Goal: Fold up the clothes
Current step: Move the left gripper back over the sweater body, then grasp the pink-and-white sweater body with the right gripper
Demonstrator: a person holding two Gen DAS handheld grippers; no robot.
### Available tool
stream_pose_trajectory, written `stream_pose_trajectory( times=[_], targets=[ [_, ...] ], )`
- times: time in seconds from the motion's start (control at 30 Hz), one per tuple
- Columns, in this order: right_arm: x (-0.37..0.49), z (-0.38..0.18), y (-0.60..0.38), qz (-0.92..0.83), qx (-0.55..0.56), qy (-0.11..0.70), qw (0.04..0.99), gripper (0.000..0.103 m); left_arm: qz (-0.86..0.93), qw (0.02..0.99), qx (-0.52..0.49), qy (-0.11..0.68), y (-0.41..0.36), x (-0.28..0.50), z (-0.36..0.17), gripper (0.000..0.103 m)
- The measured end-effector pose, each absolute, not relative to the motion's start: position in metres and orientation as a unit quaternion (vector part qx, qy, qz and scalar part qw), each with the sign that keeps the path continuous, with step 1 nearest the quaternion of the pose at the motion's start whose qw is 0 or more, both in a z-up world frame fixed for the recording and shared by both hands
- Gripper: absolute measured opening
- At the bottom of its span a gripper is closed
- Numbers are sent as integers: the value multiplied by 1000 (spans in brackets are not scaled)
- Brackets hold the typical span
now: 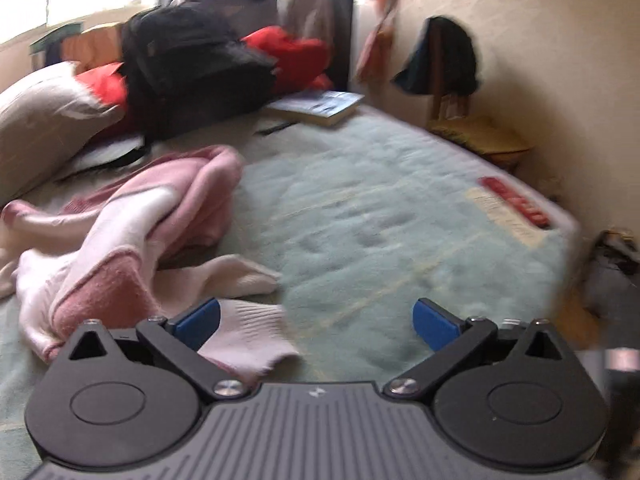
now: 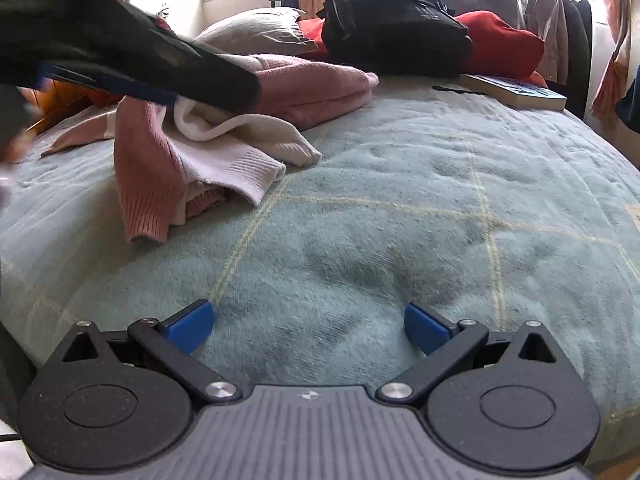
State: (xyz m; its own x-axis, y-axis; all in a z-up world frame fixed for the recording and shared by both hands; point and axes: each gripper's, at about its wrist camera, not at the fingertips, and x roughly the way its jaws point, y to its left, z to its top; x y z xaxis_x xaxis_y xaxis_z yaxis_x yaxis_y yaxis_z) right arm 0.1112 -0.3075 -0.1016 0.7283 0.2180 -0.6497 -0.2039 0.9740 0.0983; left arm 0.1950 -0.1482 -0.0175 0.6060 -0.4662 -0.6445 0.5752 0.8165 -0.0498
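Closest to me, my left gripper hangs low over the bed with its blue fingers spread wide and nothing between them; a ribbed white cuff of the pink and white sweater lies just beside the left-hand finger, though I cannot tell if it touches. My right gripper is likewise spread apart and empty, above a bare stretch of the pale green blanket. In the right wrist view the sweater sits crumpled on the blanket ahead and to the left, a pink ribbed hem hanging forward and a white sleeve draped over it, and the dark body of the left gripper crosses in front of its upper part. Behind the loose sweater I see a folded pink garment resting flat on the blanket. Farther back, a book lies on the bed near the right edge. At the head of the bed a black backpack sits closed, contents hidden, between a grey pillow and a red cushion
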Motion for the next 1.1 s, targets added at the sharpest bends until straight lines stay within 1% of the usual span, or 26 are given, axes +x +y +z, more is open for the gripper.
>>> stream_pose_trajectory(
  times=[0.33,0.43,0.6,0.73,0.9,1.1],
  targets=[
    [111,-106,-308,110,-1,345,932,103,-176,909,49,375,-77,211,-42,102],
    [113,-103,-309,109,1,349,931,103,-196,906,73,368,-79,200,-38,102],
    [124,-81,-312,105,10,340,935,103,-209,905,105,355,-82,184,-27,102],
    [153,-59,-297,112,-24,325,939,103,-202,909,111,347,-69,176,-22,102],
    [195,-35,-260,172,-35,321,931,103,-179,914,116,345,-49,170,-23,102],
    [249,-36,-197,222,-67,328,916,103,-163,913,123,354,-34,169,-31,102]
  ],
)
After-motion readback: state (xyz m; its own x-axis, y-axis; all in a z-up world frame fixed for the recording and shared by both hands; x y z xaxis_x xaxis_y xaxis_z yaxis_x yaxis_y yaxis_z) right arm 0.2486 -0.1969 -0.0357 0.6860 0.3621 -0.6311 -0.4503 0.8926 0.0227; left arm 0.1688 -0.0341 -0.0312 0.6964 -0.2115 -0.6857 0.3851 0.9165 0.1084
